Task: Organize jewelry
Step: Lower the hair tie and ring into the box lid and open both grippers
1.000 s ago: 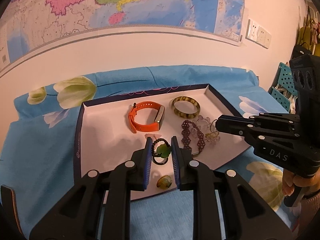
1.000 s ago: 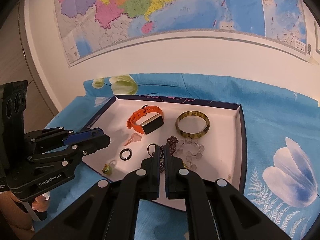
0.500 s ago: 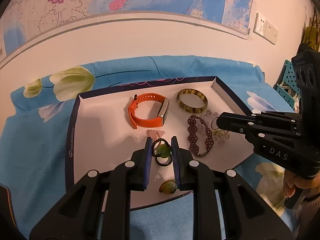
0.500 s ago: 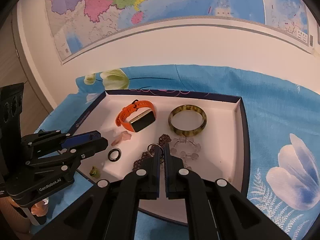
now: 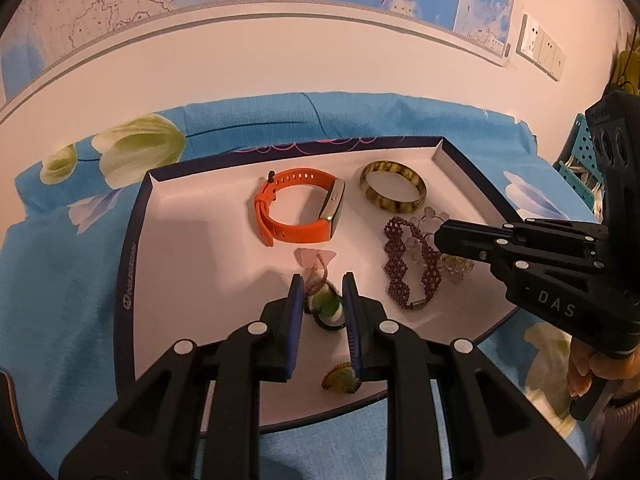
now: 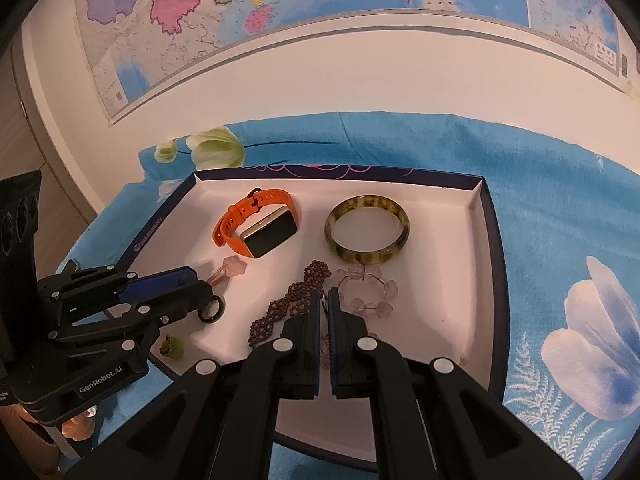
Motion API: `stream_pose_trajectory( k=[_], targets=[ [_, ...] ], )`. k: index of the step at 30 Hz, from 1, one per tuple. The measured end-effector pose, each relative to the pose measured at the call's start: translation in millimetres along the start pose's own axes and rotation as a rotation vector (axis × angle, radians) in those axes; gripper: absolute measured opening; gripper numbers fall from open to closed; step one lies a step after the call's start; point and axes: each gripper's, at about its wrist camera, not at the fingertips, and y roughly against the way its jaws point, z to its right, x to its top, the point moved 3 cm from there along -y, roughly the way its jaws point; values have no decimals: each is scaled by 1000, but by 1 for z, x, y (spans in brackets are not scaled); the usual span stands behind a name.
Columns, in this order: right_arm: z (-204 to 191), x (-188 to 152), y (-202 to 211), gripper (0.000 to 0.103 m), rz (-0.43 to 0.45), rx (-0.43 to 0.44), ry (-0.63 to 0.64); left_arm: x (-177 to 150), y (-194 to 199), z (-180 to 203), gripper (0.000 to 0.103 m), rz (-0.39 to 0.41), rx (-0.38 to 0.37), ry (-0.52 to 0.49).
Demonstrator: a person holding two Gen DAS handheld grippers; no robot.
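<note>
1. Left wrist view: left gripper pinches a green bead charm on a brown cord loop, low over the tray.
2. Right gripper is pressed together; whether a thin ring sits between its pads I cannot tell.
3. Judged step: setting the charm down. Next move calls for a clear patch of floor beside the glossy black ring.
4. Outward: rubbery orange smartwatch, mottled rigid bangle, limp dark beaded bracelet, all in the tray.

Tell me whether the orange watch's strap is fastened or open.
Fastened: the orange watch lies on its side in the tray, its strap forming a closed loop.
</note>
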Motion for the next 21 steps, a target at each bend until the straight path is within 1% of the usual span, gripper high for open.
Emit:
stream_pose_trajectory(
  k=[3,4,7,9,11,15,17,18,20,21],
  targets=[
    [0,0,1,3,4,2,-5,0,-1,-1,20,-3,2,6],
    [0,0,2,5,5,4,-6,0,-1,-1,20,-4,3,7],
    [0,0,5,6,13,8,-11,0,0,-1,25,-1,9,9],
    [0,-1,7,6,16,11,-12,1,2,-1,32,6,10,10],
    [0,-2,9,7,18,15,-14,1,5,-1,45,17,14,12],
    [-1,-3,13,8,25,19,-12,1,9,-2,49,29,21,11],
    [-2,-4,16,16,33,17,-13,0,14,-2,61,40,26,14],
    [-3,-5,18,18,36,19,-12,0,17,-3,63,47,27,15],
    [-3,-6,23,30,51,15,-17,0,24,-2,72,65,38,16],
    [-4,-7,25,32,56,15,-16,0,29,-2,73,79,42,15]
  ],
)
